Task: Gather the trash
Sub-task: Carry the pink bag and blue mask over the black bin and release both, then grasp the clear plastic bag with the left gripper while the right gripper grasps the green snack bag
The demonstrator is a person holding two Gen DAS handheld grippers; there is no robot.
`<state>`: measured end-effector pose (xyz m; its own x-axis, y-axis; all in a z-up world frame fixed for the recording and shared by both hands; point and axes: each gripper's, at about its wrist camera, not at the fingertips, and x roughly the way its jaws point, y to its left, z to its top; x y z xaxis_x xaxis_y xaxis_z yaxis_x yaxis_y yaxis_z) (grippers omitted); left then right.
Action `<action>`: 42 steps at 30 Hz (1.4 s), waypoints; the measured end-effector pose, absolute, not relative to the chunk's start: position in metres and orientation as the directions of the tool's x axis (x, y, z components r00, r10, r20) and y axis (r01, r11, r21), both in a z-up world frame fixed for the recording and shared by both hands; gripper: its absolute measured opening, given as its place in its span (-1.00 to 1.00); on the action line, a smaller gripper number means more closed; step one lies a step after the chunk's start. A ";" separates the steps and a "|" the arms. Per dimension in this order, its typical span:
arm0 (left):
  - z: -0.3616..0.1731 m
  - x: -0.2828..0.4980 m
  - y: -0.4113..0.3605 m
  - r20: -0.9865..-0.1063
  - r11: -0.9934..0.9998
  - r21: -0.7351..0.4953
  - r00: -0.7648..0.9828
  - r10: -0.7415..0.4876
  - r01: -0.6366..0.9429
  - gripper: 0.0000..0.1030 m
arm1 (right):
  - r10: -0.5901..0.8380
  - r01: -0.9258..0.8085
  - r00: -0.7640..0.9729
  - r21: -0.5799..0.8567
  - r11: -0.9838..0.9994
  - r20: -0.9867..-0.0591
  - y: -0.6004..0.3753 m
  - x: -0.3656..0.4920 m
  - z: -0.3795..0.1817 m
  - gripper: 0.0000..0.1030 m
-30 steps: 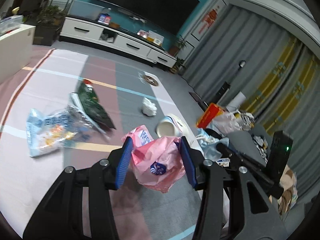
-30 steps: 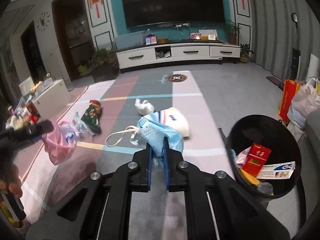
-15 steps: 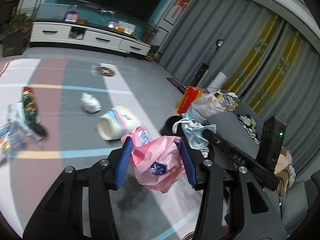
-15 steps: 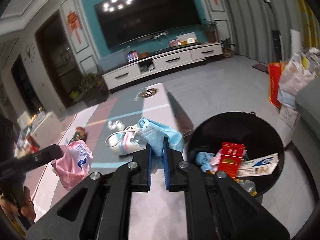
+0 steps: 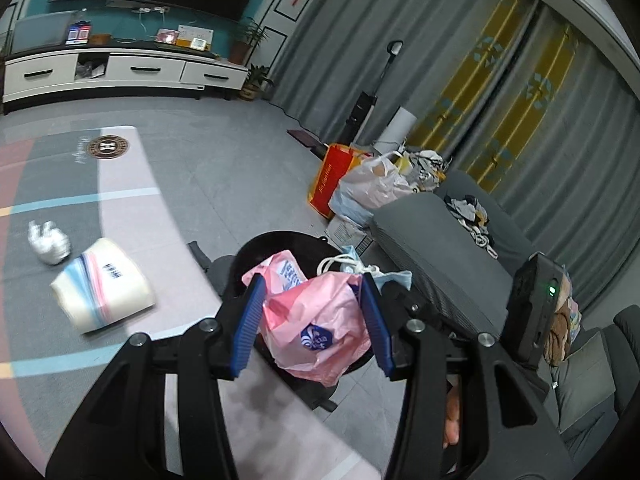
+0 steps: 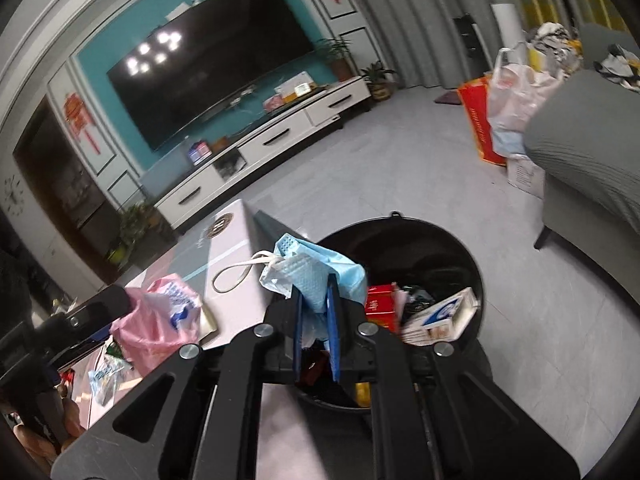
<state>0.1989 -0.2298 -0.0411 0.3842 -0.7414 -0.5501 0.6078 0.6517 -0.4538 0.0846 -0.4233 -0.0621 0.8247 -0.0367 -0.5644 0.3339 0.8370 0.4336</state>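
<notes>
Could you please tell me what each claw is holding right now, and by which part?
Left claw: pink plastic bag, squeezed across its crumpled middle. Right claw: blue face mask, pinched at its lower fold.

I am in the living room of a home. A big dark television [image 6: 208,68] hangs on a teal wall above a long white media cabinet [image 6: 272,140] with drawers, and potted plants [image 6: 378,76] stand at the cabinet's end. Grey curtains [image 5: 500,92] with yellow bands cover the window side, a grey sofa [image 5: 452,264] sits beside them, and a striped rug [image 5: 120,200] lies on the pale floor. Red paper ornaments [image 6: 78,114] hang on the wall panels.
</notes>
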 end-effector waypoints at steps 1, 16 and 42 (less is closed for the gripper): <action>-0.044 0.202 -0.241 -0.559 0.653 -0.450 0.378 -0.738 0.608 -0.05 | -0.047 0.346 0.820 0.429 0.834 -0.570 -0.426 0.083 -0.063 -0.77; -0.086 0.228 -0.299 -0.648 0.702 -0.425 0.349 -0.677 0.572 0.25 | -0.090 0.472 0.733 0.408 0.781 -0.674 -0.454 0.087 -0.092 -0.27; -0.069 0.179 -0.176 -0.571 0.737 -0.419 0.477 -0.668 0.531 0.76 | -0.029 0.371 0.770 0.410 0.834 -0.637 -0.408 0.104 -0.080 0.19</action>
